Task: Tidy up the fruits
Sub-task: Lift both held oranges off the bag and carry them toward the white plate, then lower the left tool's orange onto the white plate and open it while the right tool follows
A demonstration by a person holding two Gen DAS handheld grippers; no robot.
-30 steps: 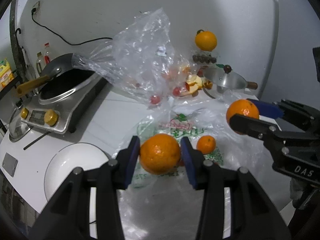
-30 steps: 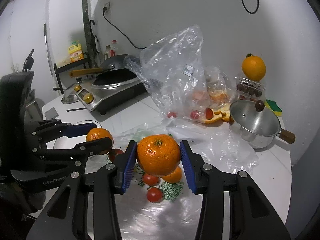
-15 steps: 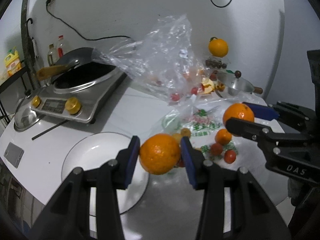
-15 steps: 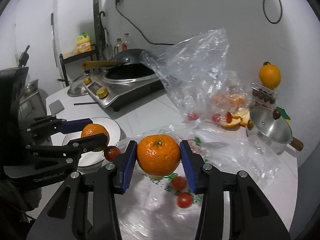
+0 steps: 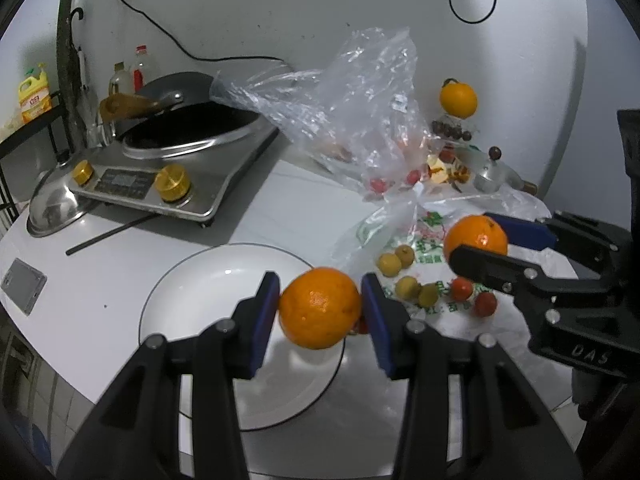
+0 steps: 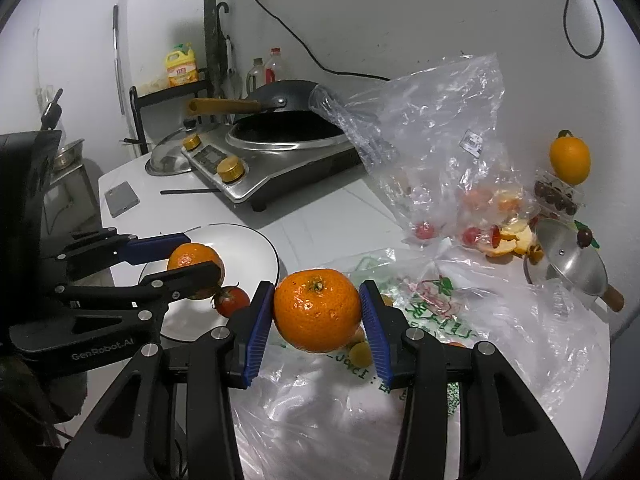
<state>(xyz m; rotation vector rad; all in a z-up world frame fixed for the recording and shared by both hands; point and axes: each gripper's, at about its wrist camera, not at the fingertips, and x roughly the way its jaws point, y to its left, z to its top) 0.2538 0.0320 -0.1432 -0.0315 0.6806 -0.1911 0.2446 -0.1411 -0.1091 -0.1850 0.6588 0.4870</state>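
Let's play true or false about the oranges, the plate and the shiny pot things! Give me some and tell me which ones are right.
1. Each gripper holds an orange. True: the left gripper pinches one orange, the right gripper another orange.
2. The white plate is piled with oranges. False: it holds no oranges; one tomato is at its edge.
3. A dark wok sits on the cooker. True.
4. The small yellow fruits lie on the plate. False: they lie on the printed plastic bag.
5. A third orange stands by the wall. True.
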